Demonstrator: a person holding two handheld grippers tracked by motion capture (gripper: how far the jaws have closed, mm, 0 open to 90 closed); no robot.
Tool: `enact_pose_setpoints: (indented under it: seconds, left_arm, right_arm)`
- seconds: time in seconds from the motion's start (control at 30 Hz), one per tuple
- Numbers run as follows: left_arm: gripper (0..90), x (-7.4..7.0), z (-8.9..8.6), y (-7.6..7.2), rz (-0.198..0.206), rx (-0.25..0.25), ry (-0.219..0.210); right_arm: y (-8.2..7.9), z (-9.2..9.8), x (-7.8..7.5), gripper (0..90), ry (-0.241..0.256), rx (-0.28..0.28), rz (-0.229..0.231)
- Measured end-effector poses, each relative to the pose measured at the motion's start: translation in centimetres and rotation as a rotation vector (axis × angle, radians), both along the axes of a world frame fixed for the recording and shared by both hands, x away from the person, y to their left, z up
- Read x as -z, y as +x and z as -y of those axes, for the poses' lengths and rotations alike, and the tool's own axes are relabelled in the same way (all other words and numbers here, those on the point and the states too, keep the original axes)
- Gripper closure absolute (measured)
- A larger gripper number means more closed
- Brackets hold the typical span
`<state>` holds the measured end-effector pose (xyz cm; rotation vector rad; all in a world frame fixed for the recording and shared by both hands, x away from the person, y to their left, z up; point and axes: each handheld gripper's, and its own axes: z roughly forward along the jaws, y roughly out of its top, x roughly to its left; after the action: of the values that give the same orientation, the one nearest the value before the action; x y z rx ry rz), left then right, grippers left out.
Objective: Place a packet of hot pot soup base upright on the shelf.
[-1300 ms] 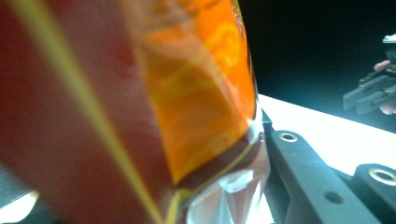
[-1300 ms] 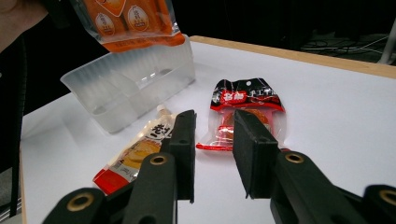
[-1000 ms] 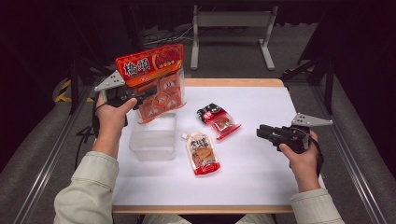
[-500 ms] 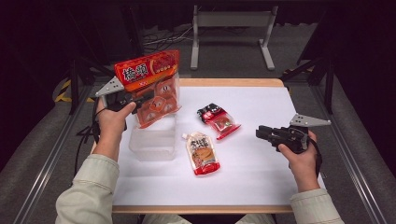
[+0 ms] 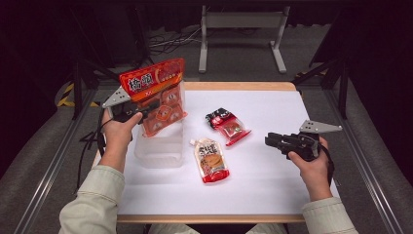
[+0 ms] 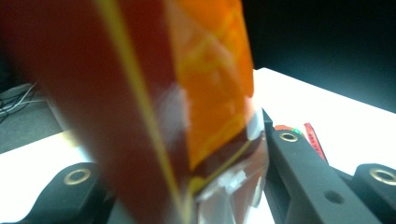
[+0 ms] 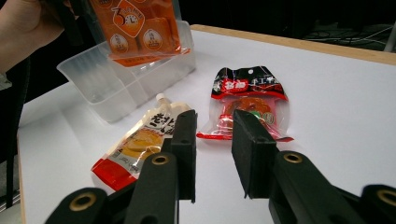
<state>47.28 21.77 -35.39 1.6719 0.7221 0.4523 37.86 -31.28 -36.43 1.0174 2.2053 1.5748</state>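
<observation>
Above clear bin [image 5: 158, 151] | left hand-held gripper [image 5: 142, 110] pinches orange bag [image 5: 156, 95] (long axis upright, tilted)

A white-topped table with a pale wooden edge [image 5: 243, 86] stands on grey carpet floor [image 5: 234, 58]; a grey metal stand [image 5: 242, 22] sits behind, in dark surroundings
</observation>
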Motion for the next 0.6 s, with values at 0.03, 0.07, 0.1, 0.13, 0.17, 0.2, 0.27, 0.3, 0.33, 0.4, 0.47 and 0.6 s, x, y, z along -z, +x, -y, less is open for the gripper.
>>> enact_pose_setpoints:
  seconds: [0.03,0.07,0.1,0.13,0.17,0.2,0.27,0.3,0.33,0.4,0.47,0.6]
  left_arm:
    - [71.1,0.19,-0.03,-0.05,-0.006,-0.008,-0.005]
    - [71.2,0.33,-0.04,-0.07,-0.009,-0.014,-0.005]
    - [71.1,0.46,-0.09,-0.06,-0.012,-0.018,-0.007]
    - [71.2,0.60,-0.17,-0.05,-0.018,-0.020,-0.014]
    - [71.2,0.71,-0.26,-0.02,-0.022,-0.022,-0.022]
    - [71.2,0.82,-0.37,0.00,-0.026,-0.022,-0.029]
    - [71.2,0.90,-0.48,0.00,-0.031,-0.024,-0.030]
    - [71.2,0.97,-0.58,-0.02,-0.036,-0.027,-0.034]
    - [71.1,0.99,-0.59,-0.04,-0.037,-0.030,-0.033]
    - [71.2,0.92,-0.44,-0.21,-0.027,-0.038,-0.014]
    - [71.1,0.87,-0.23,-0.29,-0.020,-0.041,-0.006]
    - [71.1,0.96,-0.41,-0.22,-0.038,-0.049,-0.014]
  right_arm:
    - [0.00,0.01,0.02,71.1,0.001,0.000,-0.002]
    - [0.00,0.00,0.03,71.1,0.000,0.000,-0.003]
    - [-0.01,-0.02,0.04,71.1,-0.002,-0.002,-0.003]
    - [-0.01,-0.05,0.06,71.1,-0.003,-0.003,-0.003]
    - [-0.01,-0.09,0.07,71.1,-0.003,-0.004,-0.004]
    - [-0.01,-0.14,0.08,71.0,-0.004,-0.006,-0.005]
    - [-0.02,-0.18,0.09,71.1,-0.005,-0.007,-0.005]
    - [-0.02,-0.22,0.10,71.0,-0.006,-0.009,-0.004]
    - [-0.02,-0.26,0.10,71.0,-0.007,-0.011,-0.004]
    - [-0.01,-0.31,0.13,70.9,-0.007,-0.013,-0.005]
    - [0.01,-0.37,0.17,70.8,-0.007,-0.014,-0.008]
    - [0.05,-0.46,0.28,70.3,-0.011,-0.012,-0.009]
